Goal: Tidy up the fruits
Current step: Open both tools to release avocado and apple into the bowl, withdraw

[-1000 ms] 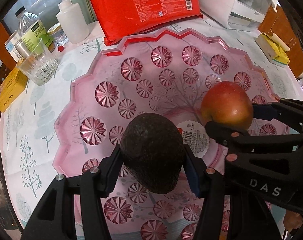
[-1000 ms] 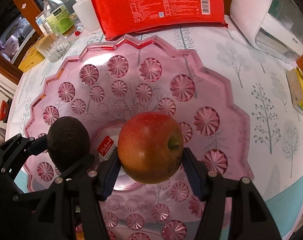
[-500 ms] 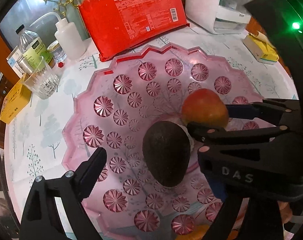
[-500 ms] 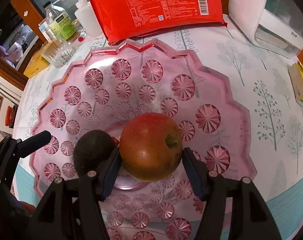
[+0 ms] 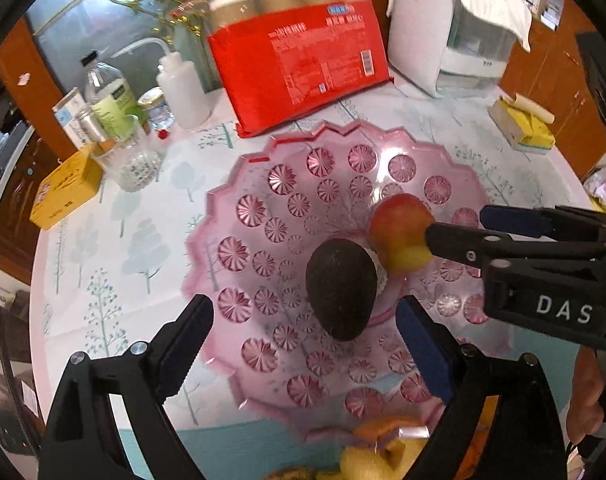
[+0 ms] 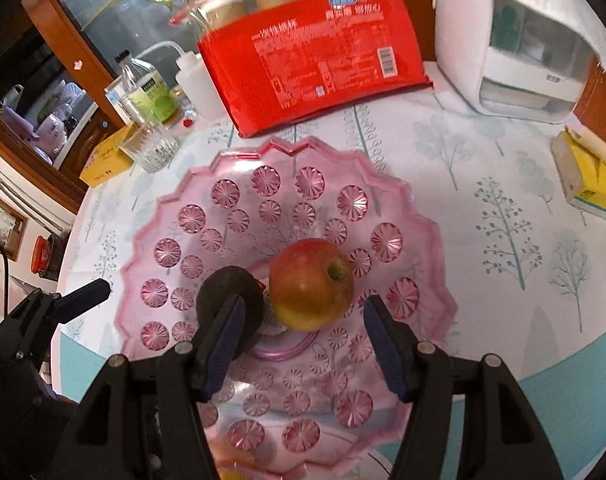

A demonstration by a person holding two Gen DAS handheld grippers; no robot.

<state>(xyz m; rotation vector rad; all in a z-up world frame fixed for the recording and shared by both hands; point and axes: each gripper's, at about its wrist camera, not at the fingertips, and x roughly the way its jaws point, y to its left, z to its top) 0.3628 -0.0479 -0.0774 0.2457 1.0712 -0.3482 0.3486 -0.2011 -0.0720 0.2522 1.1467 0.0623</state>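
Note:
A dark avocado (image 5: 341, 288) and a red-yellow apple (image 5: 403, 236) lie side by side in the middle of the pink glass fruit plate (image 5: 243, 184). My left gripper (image 5: 303, 332) is open and empty, pulled back just short of the avocado. In the right wrist view the apple (image 6: 311, 282) rests on the plate (image 6: 383, 200) with the avocado (image 6: 229, 298) on its left. My right gripper (image 6: 303, 324) is open with its jaws apart on either side of the apple, clear of it. It also shows in the left wrist view (image 5: 455, 224).
A red pack of paper cups (image 5: 303, 60) stands behind the plate. A drinking glass (image 5: 137, 160), bottles (image 5: 111, 100) and a yellow box (image 5: 67, 188) stand at the back left. A white appliance (image 5: 443, 32) and a yellow box (image 5: 521, 124) are at the right. More fruit (image 5: 375, 456) lies at the near edge.
Both grippers have opened and let go: first the left one released the avocado, then the right one released the apple. Both have drawn back and up from the plate.

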